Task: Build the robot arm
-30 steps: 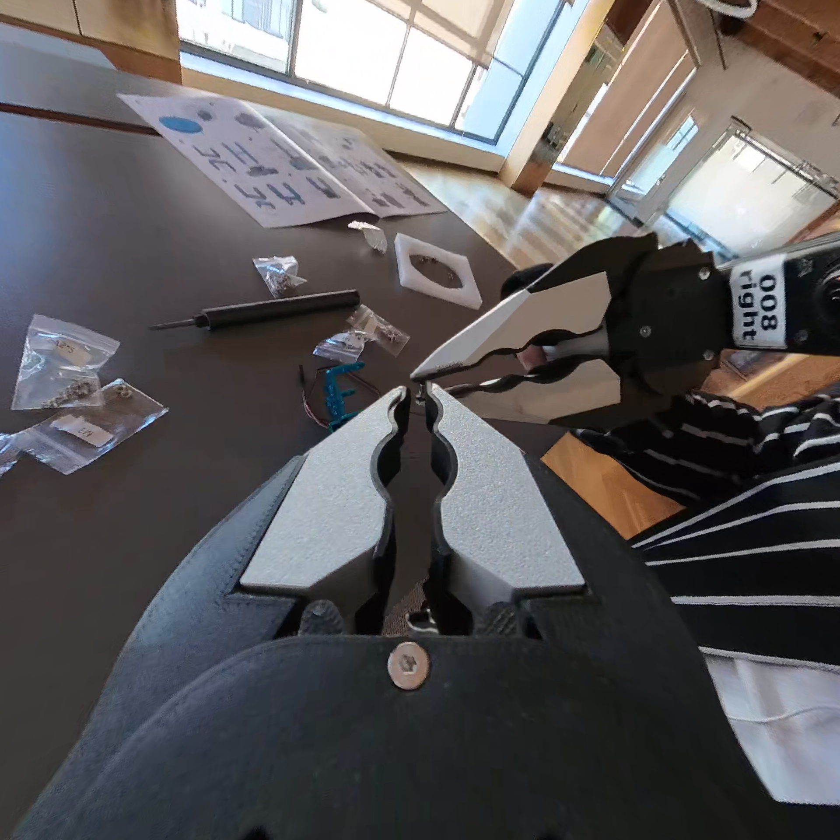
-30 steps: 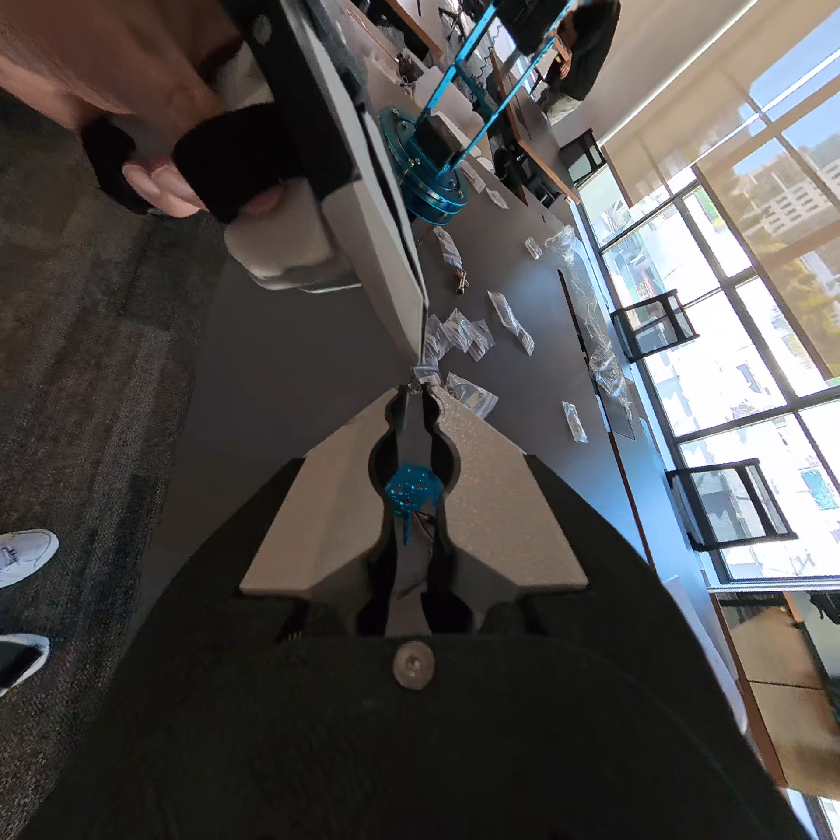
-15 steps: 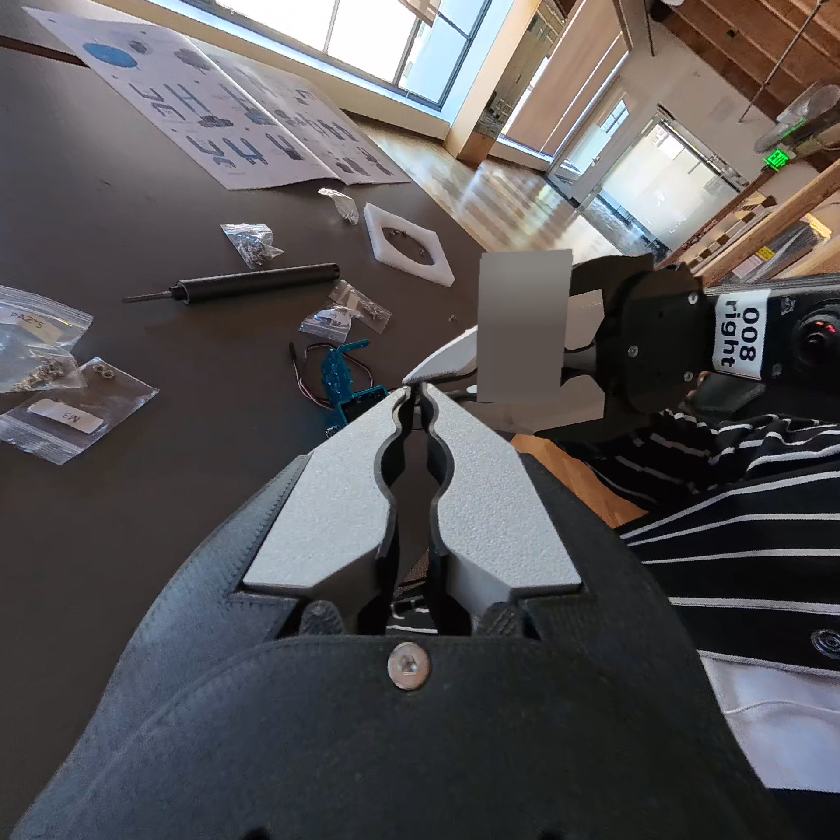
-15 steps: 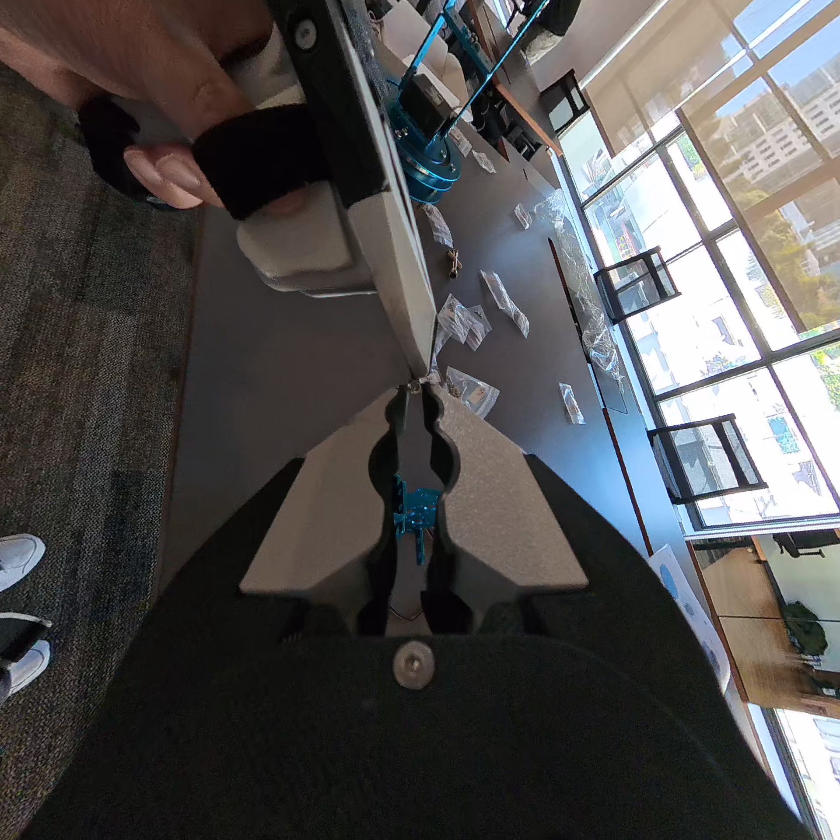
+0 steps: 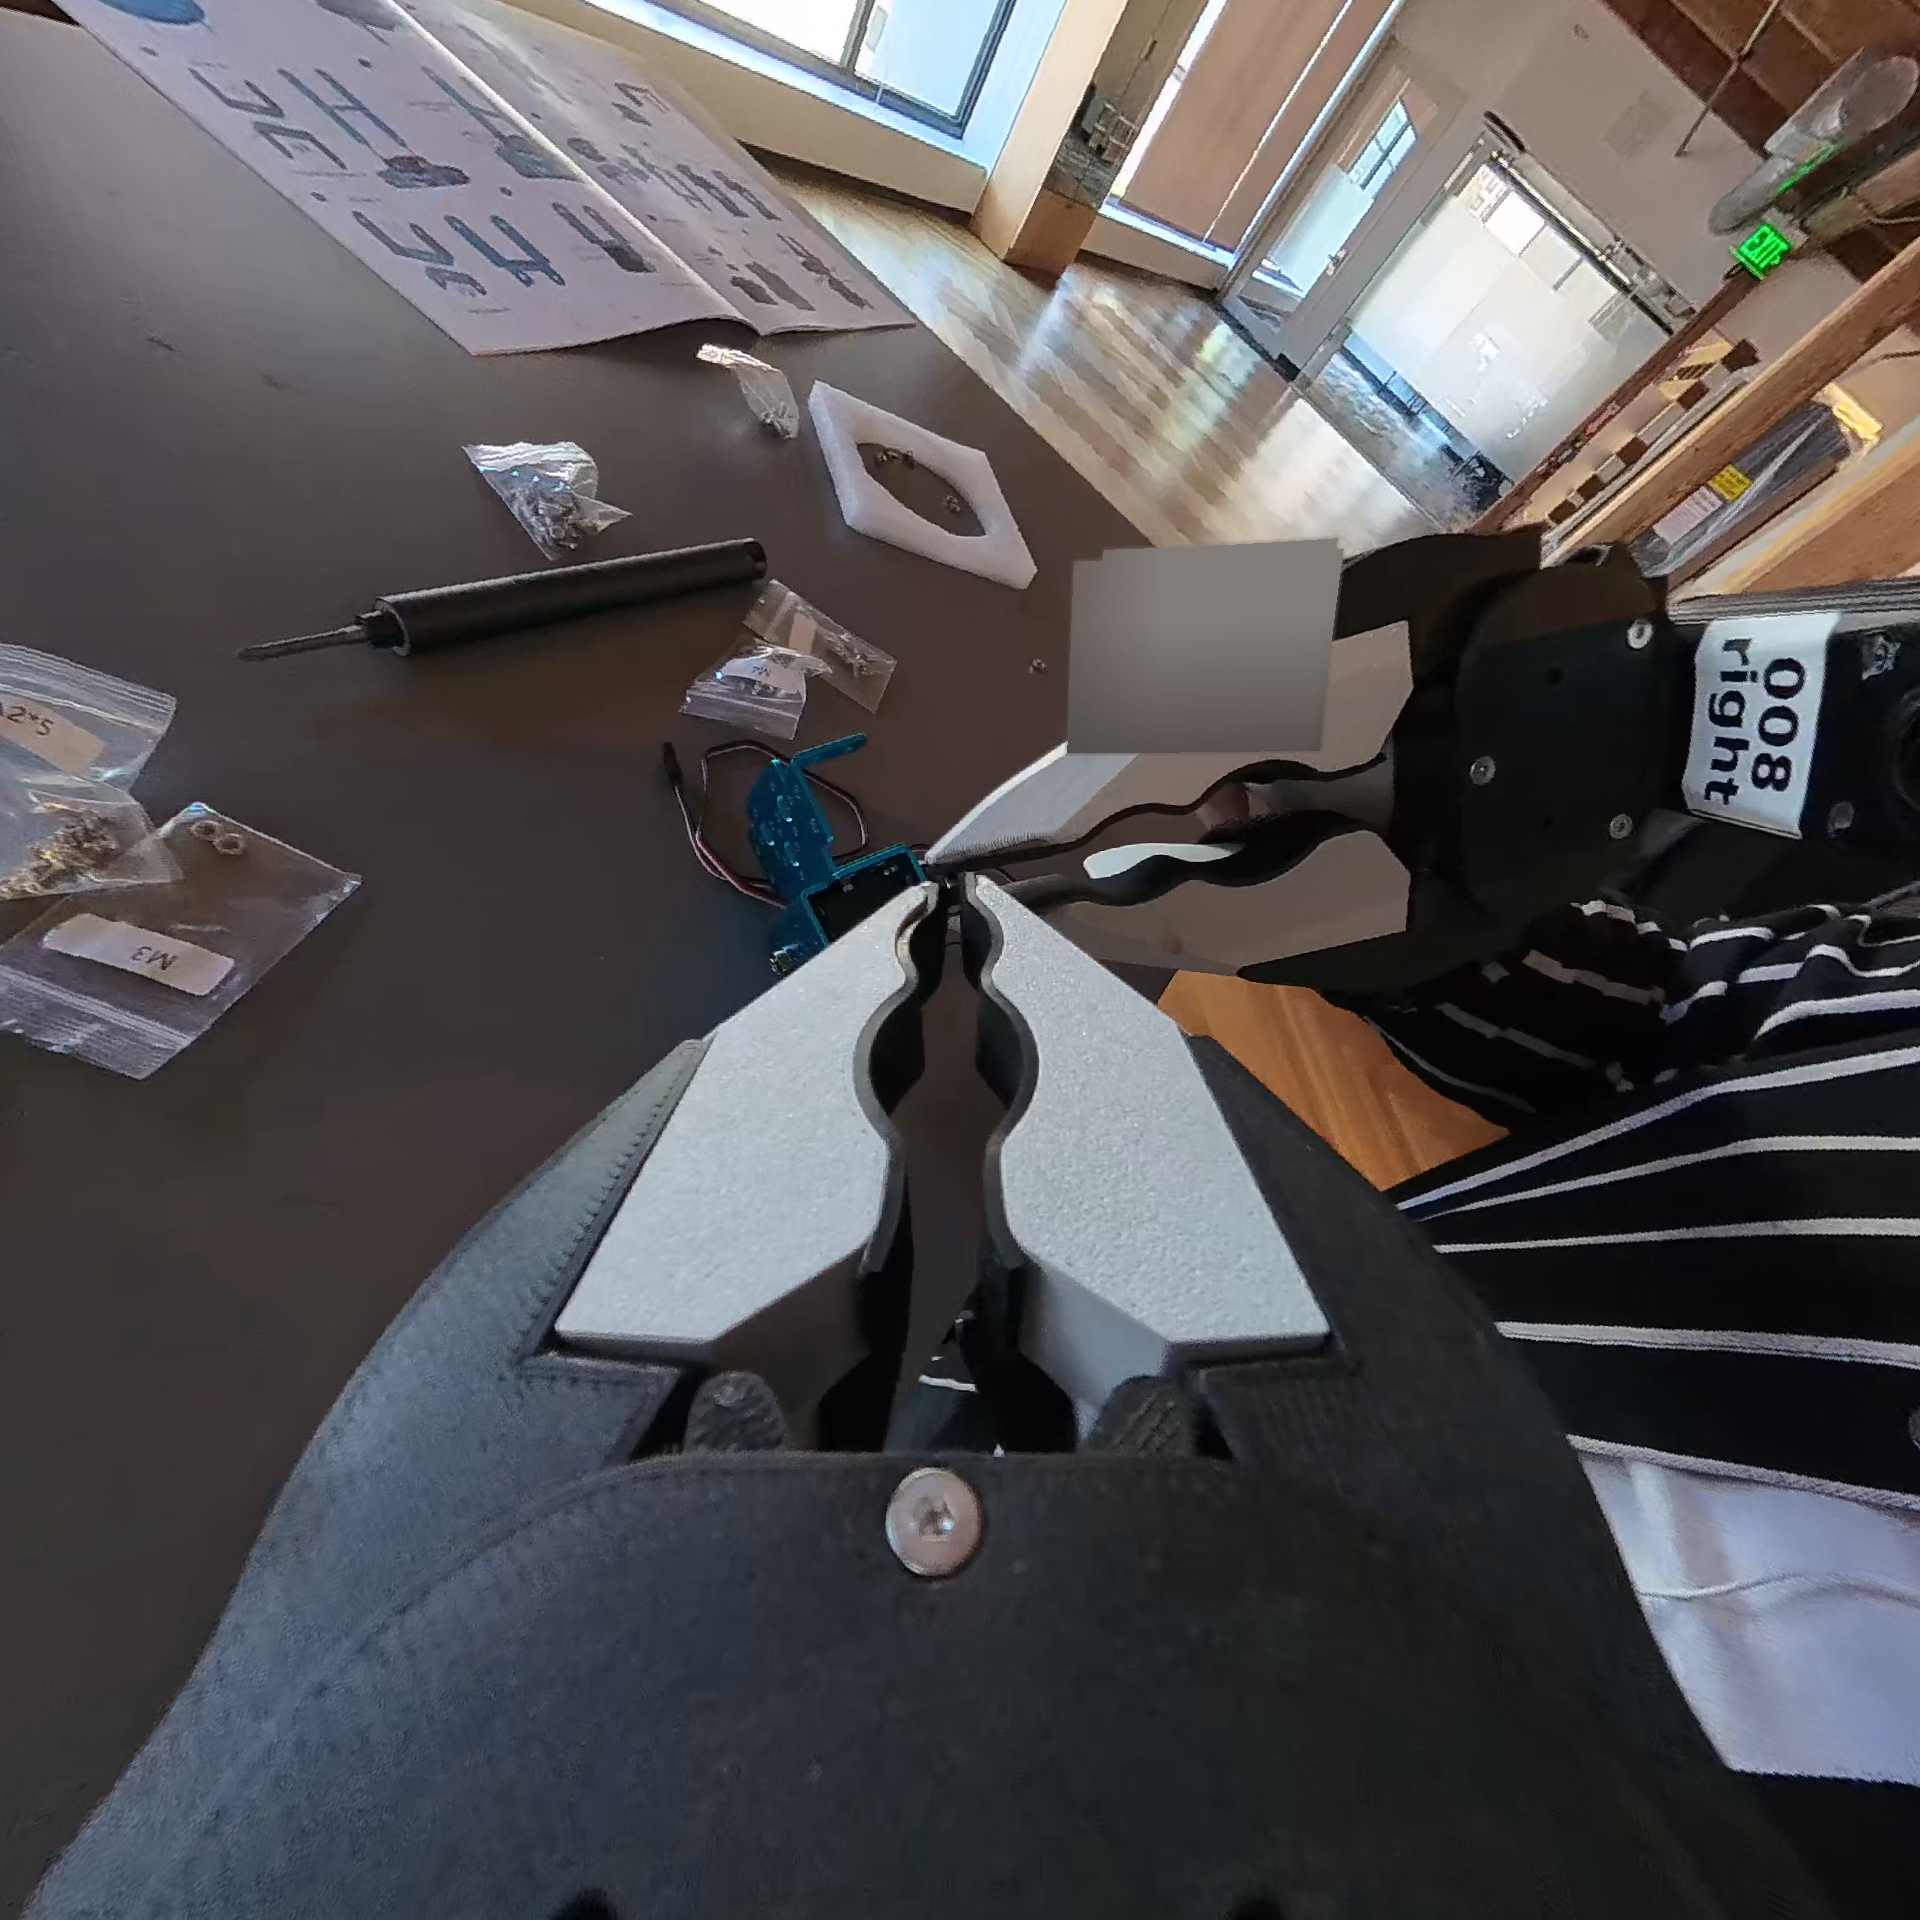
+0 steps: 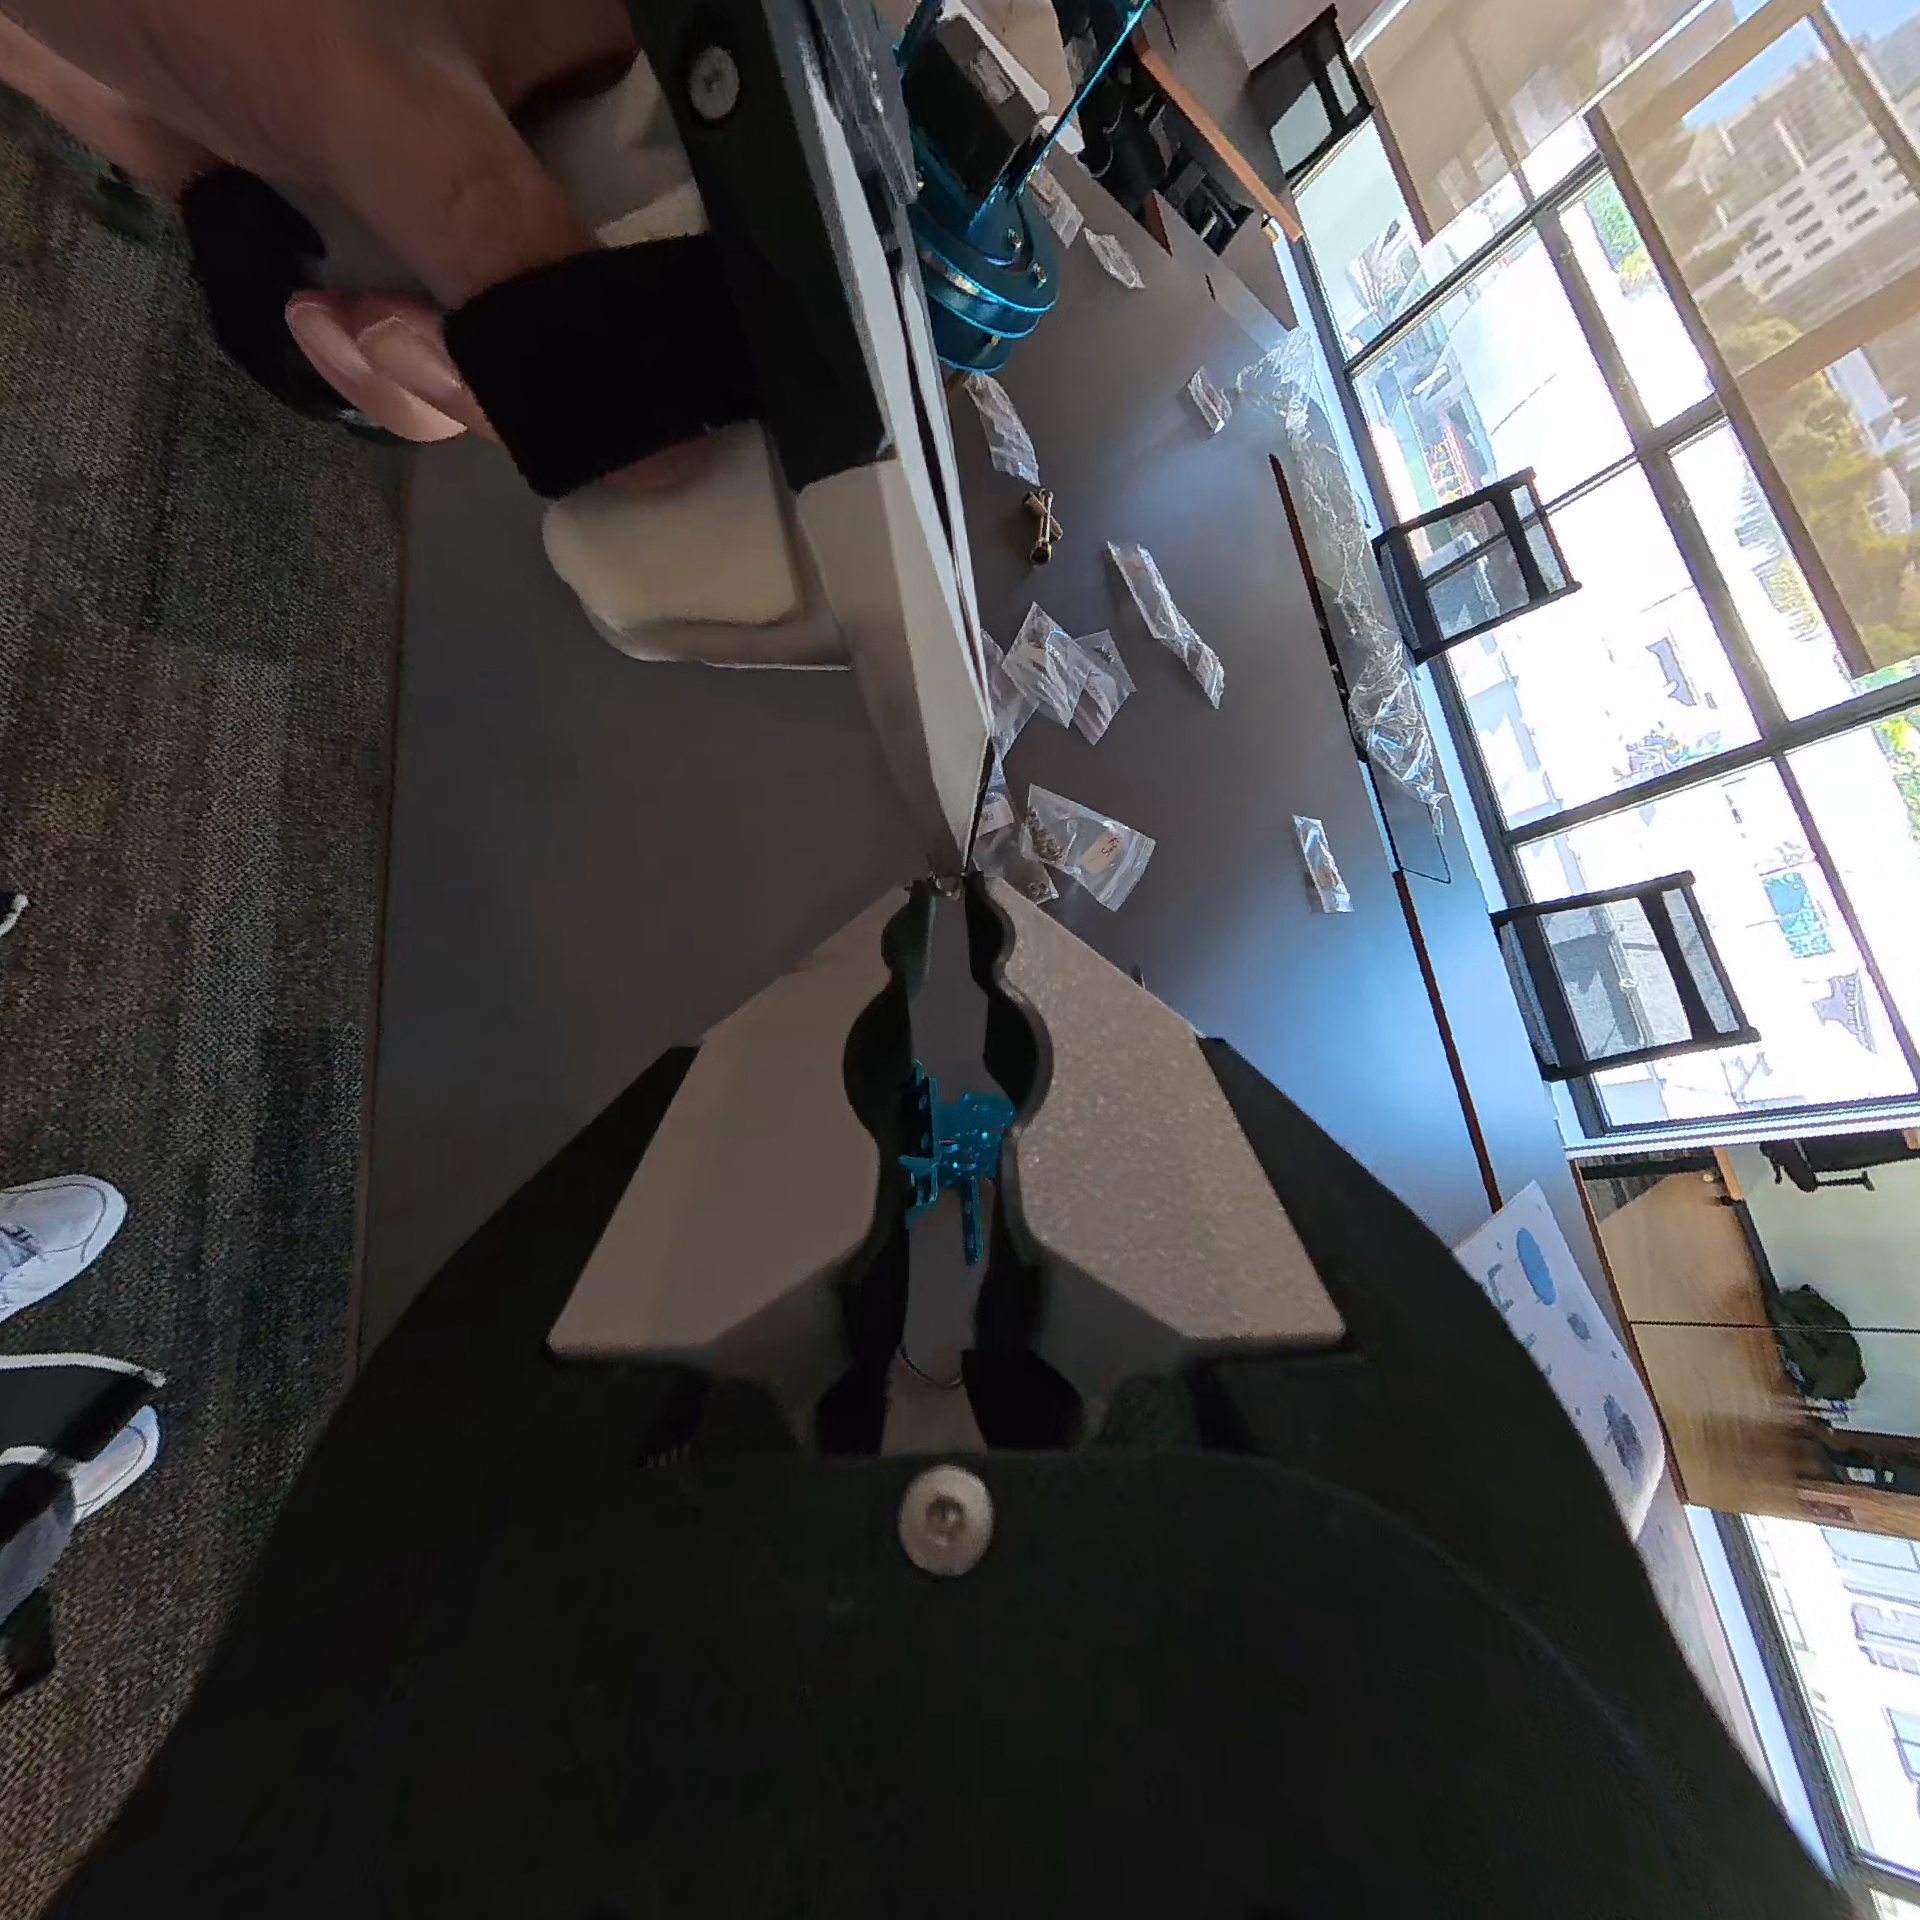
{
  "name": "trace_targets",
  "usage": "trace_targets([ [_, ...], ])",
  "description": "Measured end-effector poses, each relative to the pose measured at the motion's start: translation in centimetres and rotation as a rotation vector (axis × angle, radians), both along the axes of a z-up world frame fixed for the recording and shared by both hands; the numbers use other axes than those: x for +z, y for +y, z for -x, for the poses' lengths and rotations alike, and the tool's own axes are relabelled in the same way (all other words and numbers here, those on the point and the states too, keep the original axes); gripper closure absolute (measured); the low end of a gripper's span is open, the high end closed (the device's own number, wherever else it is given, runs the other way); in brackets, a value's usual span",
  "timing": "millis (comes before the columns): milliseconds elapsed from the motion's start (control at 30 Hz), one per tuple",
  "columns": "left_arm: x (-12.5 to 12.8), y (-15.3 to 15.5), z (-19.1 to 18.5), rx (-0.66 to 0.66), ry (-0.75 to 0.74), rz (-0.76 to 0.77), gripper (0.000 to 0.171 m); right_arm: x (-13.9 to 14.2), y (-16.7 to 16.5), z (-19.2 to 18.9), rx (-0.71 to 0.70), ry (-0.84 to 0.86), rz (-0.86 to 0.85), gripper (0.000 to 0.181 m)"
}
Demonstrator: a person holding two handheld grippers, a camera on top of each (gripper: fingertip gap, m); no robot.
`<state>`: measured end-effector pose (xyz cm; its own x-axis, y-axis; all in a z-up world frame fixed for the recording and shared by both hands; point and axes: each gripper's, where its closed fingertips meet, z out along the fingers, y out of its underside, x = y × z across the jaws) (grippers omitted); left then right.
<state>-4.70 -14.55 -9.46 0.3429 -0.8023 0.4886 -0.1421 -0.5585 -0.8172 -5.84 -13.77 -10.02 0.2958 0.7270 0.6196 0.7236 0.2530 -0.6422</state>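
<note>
My left gripper (image 5: 947,891) and my right gripper (image 6: 941,885) meet tip to tip above a dark table (image 5: 312,1195). Both sets of jaws are closed to a thin gap. A tiny silvery metal part (image 6: 940,884) sits where the tips meet; I cannot tell its exact shape. The right gripper (image 5: 935,858) comes in from the right in the left wrist view. The left gripper (image 6: 961,847) shows edge-on from above in the right wrist view. A blue metal bracket with wires (image 5: 795,842) lies on the table just below the tips, and also shows in the right wrist view (image 6: 951,1143).
A black screwdriver (image 5: 561,603), a white foam frame (image 5: 925,499), an open instruction sheet (image 5: 499,177) and several small bags of hardware (image 5: 135,945) lie on the table. A blue wheel assembly (image 6: 987,281) stands farther off. A striped sleeve (image 5: 1610,1143) is at the table edge. Both grippers' tips are close together, under 4 cm apart.
Both grippers moved together, tips still touching, lower and nearer the blue bracket. The jaws of both stayed closed as before.
</note>
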Motion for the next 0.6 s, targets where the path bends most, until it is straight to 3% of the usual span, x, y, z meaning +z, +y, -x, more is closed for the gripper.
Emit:
trace_targets([
  [367, -1.2, 0.5, 0.1, -0.017, -0.118, 0.123, 0.171, -0.8, 0.0, -0.1, 0.011, 0.094, 0.054, 0.171],
  [600, -3.1, 0.2, -0.7, -0.006, -0.126, 0.171, 0.171, -2.1, -0.4, -5.3, -0.036, 0.259, 0.223, 0.166],
])
